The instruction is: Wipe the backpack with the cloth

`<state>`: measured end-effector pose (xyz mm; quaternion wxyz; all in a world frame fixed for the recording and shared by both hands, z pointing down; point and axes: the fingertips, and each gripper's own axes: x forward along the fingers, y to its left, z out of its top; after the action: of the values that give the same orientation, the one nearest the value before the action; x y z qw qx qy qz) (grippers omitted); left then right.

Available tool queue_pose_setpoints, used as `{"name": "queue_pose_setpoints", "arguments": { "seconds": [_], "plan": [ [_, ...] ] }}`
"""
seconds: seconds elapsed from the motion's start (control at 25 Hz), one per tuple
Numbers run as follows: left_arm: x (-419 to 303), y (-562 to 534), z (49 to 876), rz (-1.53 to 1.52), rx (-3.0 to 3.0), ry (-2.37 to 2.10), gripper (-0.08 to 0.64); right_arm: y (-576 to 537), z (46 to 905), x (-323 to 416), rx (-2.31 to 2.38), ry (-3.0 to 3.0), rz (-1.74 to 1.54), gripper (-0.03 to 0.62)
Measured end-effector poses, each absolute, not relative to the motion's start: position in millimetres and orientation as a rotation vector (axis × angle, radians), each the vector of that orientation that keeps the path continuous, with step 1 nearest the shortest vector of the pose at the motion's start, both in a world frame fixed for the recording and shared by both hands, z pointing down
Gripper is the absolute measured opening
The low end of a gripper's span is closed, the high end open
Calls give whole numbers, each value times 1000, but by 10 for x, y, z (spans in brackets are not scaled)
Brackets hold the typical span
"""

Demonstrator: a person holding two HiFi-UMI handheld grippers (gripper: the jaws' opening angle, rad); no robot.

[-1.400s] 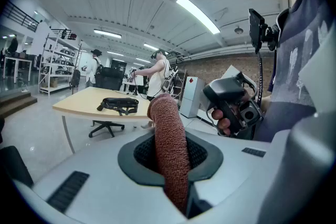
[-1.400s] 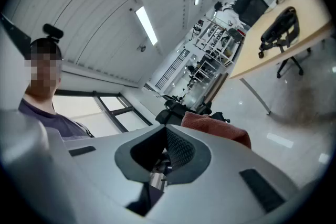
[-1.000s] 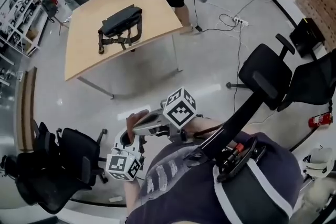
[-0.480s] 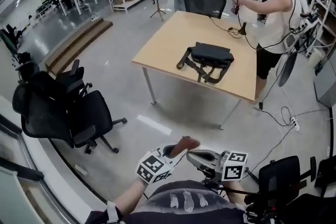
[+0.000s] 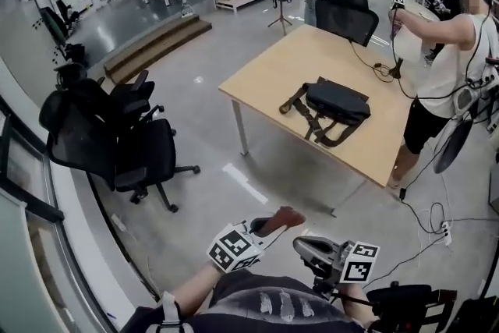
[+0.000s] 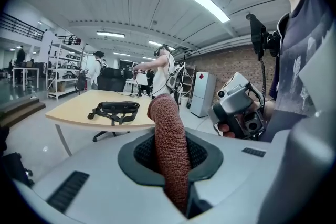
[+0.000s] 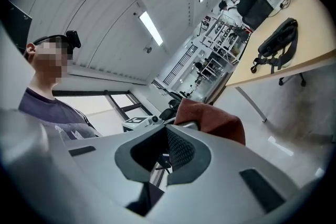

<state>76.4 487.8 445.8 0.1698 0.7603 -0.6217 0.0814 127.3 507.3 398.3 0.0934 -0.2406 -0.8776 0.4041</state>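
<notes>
1. Well away from both grippers, a wooden table point(image 5: 273, 74) is standing at the far right of the floor.
2. Black office chairs point(image 5: 117, 136) are sitting in a cluster at the left, near the window wall.
3. A person point(image 5: 444, 82) in a white top is standing at the table's far right edge, holding up a gripper.
4. The backpack point(image 5: 335, 101) is lying flat on the table, its brown straps trailing left.
5. The left gripper point(image 5: 265, 228) is hovering near the wearer's body with its jaws pinching the cloth between them.
6. The right gripper point(image 5: 302, 246) is hovering just right of it, jaws standing slightly apart with nothing between them.
7. The cloth point(image 5: 282, 217), reddish brown, is sticking up out of the left jaws in a folded roll, well apart from the backpack.
</notes>
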Motion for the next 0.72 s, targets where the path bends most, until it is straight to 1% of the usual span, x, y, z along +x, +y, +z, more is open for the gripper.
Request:
{"name": "queue_pose_setpoints", "arguments": {
  "seconds": [0.12, 0.24, 0.44, 0.6, 0.72],
  "plan": [
    [762, 4824, 4378, 243, 2131, -1783, 57, 4967, 3896, 1300, -739, -2590, 1193, 2],
    [528, 4605, 4473, 265, 2101, -1791, 57, 4706, 3942, 1146, -754, -2594, 1179, 2],
    [237, 4081, 4487, 229, 2170, -1707, 57, 4205, 4015, 954, -571, -2630, 1171, 2],
    [-376, 3438, 4468, 212, 2239, -1597, 57, 3695, 3846, 341, -430, -2714, 1104, 2],
    [-672, 2727, 4431, 210, 2301, -1489, 57, 3228, 3790, 23, -306, -2766, 1104, 2]
  ]
}}
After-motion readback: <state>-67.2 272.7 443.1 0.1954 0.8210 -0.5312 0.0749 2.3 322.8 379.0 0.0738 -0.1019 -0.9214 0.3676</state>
